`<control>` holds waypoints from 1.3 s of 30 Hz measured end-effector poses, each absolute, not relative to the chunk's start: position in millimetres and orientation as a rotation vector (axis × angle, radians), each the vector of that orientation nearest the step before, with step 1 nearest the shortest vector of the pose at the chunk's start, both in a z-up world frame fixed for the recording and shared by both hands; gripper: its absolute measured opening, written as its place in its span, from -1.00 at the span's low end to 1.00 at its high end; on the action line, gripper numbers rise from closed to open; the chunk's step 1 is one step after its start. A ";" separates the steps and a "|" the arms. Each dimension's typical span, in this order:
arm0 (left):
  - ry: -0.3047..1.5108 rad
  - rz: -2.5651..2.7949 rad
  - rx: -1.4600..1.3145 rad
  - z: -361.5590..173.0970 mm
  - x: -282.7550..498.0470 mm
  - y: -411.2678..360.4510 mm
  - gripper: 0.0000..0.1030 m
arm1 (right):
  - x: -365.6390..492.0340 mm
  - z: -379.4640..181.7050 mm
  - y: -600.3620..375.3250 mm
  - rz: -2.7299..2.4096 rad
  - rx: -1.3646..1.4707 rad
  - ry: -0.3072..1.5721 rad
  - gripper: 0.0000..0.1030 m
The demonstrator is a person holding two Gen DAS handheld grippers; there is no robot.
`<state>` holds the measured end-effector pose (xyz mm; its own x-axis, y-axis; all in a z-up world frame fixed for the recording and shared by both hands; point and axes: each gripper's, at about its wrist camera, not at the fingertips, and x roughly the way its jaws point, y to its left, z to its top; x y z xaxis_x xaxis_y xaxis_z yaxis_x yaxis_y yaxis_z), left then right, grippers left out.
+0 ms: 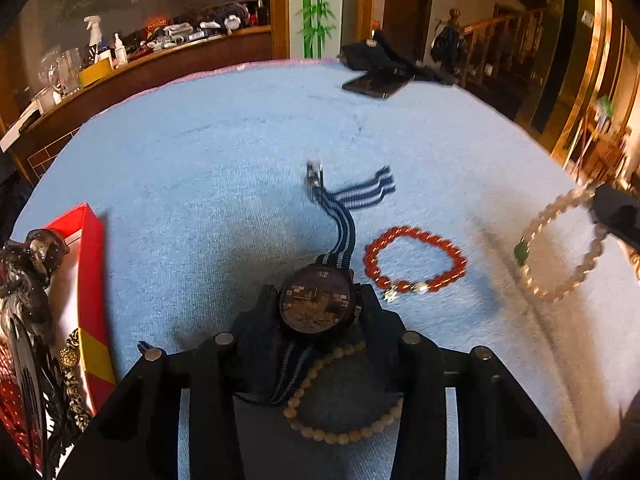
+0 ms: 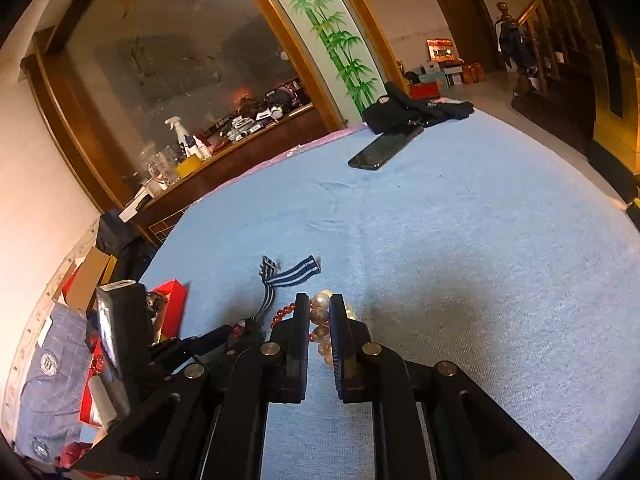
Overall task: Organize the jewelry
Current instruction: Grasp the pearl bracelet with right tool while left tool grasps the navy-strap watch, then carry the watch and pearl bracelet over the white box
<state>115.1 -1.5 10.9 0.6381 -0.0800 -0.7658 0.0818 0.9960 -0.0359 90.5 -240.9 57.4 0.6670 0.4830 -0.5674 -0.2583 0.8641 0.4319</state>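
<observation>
A dark-faced watch [image 1: 318, 306] with a blue-and-white striped strap [image 1: 352, 200] lies on the blue cloth, its case gripped between the pads of my left gripper [image 1: 318, 298]. Under that gripper lies a beige bead bracelet [image 1: 344, 436]. A red bead bracelet [image 1: 416, 260] with a small charm rests just right of the watch. My right gripper [image 2: 318, 308] is shut on a pale pink bead bracelet [image 2: 320, 322], which hangs above the cloth at the right edge of the left wrist view [image 1: 560, 248]. The red bracelet [image 2: 284, 314] and the strap [image 2: 288, 274] show beyond its fingers.
A red box [image 1: 94, 276] with a white inside stands at the left, with a gold bead bracelet [image 1: 72, 376] and a dark glossy ornament [image 1: 28, 276] beside it. A phone [image 2: 384, 146] and black clothing [image 2: 416, 110] lie at the far edge of the blue-covered table [image 2: 480, 240].
</observation>
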 end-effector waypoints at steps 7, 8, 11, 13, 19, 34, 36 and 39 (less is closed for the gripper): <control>0.734 -0.121 -0.025 43.7 96.3 -1.1 -0.24 | 83.2 66.6 -235.4 0.446 0.302 0.672 -0.80; 0.706 -0.112 -0.017 50.2 92.0 -1.6 -0.24 | 81.8 67.6 -234.2 0.448 0.297 0.665 -0.80; 0.635 -0.106 0.008 63.7 82.7 -4.0 -0.23 | 79.3 69.6 -231.7 0.457 0.286 0.652 -0.80; 0.604 -0.098 0.031 68.7 77.4 -6.7 -0.23 | 79.0 70.0 -230.2 0.460 0.282 0.647 -0.80; 0.566 -0.093 0.064 75.3 72.1 -10.4 -0.23 | 77.0 69.9 -227.4 0.472 0.268 0.638 -0.80; 0.557 -0.077 0.086 75.4 71.8 -10.6 -0.23 | 75.6 69.2 -221.3 0.484 0.246 0.643 -0.80; 0.556 -0.077 0.088 75.6 72.0 -10.9 -0.23 | 75.2 68.6 -219.9 0.485 0.242 0.646 -0.80; 0.555 -0.077 0.091 75.1 71.9 -11.4 -0.23 | 75.3 68.9 -219.2 0.483 0.242 0.643 -0.80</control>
<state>71.9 -11.4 75.1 0.8473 -0.0486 -0.5289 0.0979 0.9930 0.0657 75.3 -219.2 68.9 0.6950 0.5014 -0.5153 -0.3549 0.8625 0.3606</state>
